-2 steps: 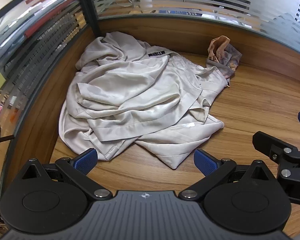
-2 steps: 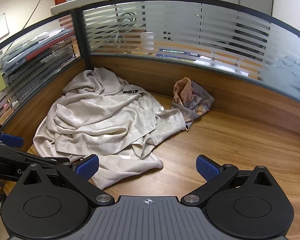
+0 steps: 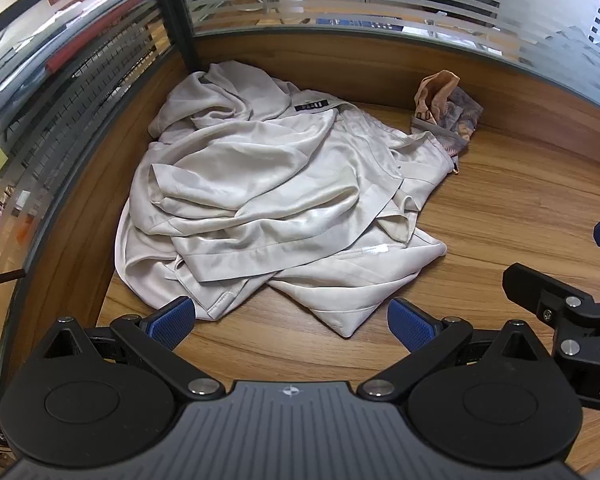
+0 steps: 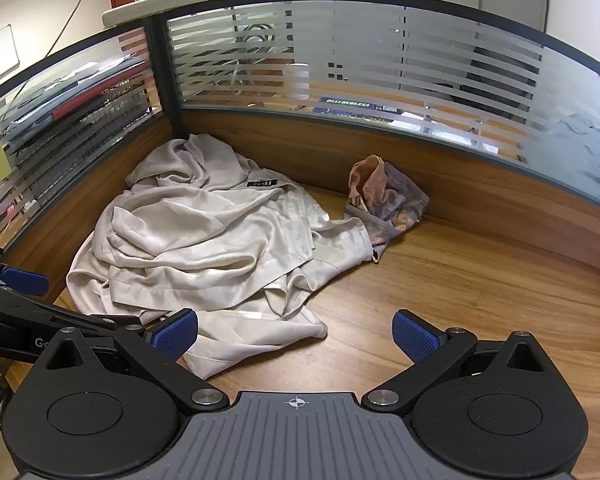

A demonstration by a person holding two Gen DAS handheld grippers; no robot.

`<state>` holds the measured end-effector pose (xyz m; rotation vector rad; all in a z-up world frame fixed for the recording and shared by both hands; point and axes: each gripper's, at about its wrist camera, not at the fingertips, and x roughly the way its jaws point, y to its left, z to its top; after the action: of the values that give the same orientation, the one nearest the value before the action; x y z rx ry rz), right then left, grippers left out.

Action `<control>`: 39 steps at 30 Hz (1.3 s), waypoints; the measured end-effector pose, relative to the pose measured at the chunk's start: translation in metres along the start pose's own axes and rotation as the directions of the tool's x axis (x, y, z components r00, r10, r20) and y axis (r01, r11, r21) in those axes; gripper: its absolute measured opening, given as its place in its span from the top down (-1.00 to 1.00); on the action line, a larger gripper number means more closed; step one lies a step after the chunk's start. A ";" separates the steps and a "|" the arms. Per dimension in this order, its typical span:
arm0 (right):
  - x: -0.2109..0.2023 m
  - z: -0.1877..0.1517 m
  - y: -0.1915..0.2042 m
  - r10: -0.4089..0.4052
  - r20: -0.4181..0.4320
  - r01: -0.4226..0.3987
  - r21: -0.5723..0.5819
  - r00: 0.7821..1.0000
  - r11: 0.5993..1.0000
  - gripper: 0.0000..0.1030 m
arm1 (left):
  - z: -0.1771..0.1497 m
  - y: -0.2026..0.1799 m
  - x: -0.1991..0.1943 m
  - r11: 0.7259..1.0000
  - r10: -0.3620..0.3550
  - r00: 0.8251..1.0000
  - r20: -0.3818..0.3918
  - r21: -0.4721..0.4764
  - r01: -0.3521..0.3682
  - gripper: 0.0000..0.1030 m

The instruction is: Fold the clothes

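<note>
A crumpled cream satin garment (image 3: 268, 204) lies in a heap on the wooden desk in the back left corner; it also shows in the right wrist view (image 4: 204, 252). A small patterned orange-grey garment (image 3: 448, 112) lies bunched at its right by the back wall, and shows in the right wrist view (image 4: 384, 196) too. My left gripper (image 3: 290, 322) is open and empty, just short of the cream garment's near edge. My right gripper (image 4: 296, 334) is open and empty, its left pad (image 4: 176, 334) over the garment's near corner.
Frosted glass partitions (image 4: 380, 72) with wooden lower panels close off the desk at the back and left. Bare wooden desk (image 4: 480, 292) stretches to the right of the clothes. The right gripper's body (image 3: 572, 320) shows at the left view's right edge.
</note>
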<state>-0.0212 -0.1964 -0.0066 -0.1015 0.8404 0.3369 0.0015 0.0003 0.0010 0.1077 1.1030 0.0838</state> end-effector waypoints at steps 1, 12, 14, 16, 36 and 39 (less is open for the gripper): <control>0.001 0.001 0.001 0.000 -0.004 0.000 0.001 1.000 1.000 -1.00 | 0.001 0.000 0.000 1.000 0.006 1.000 0.001 0.003 -0.006 -1.00; 0.000 0.003 0.007 0.007 0.005 -0.007 0.011 1.000 1.000 -1.00 | 0.000 0.006 0.005 1.000 -0.006 1.000 0.022 -0.002 0.006 -1.00; -0.001 0.003 0.006 0.004 0.001 -0.004 0.010 1.000 1.000 -1.00 | -0.001 0.006 0.006 1.000 -0.005 1.000 0.025 0.001 0.005 -1.00; -0.001 0.003 0.006 0.000 0.003 0.000 0.008 1.000 1.000 -1.00 | -0.002 0.005 0.006 1.000 -0.006 1.000 0.026 0.004 0.006 -1.00; -0.004 0.000 0.000 -0.004 0.010 0.004 0.005 1.000 1.000 -1.00 | -0.008 0.006 0.008 1.000 0.011 1.000 0.009 -0.020 -0.010 -1.00; -0.003 0.000 0.002 -0.007 0.009 0.007 0.008 1.000 1.000 -1.00 | -0.009 0.005 0.008 1.000 0.012 1.000 0.008 -0.015 -0.012 -1.00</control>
<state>-0.0234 -0.1952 -0.0041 -0.0958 0.8323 0.3270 -0.0025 0.0065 -0.0096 0.1009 1.0932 0.1026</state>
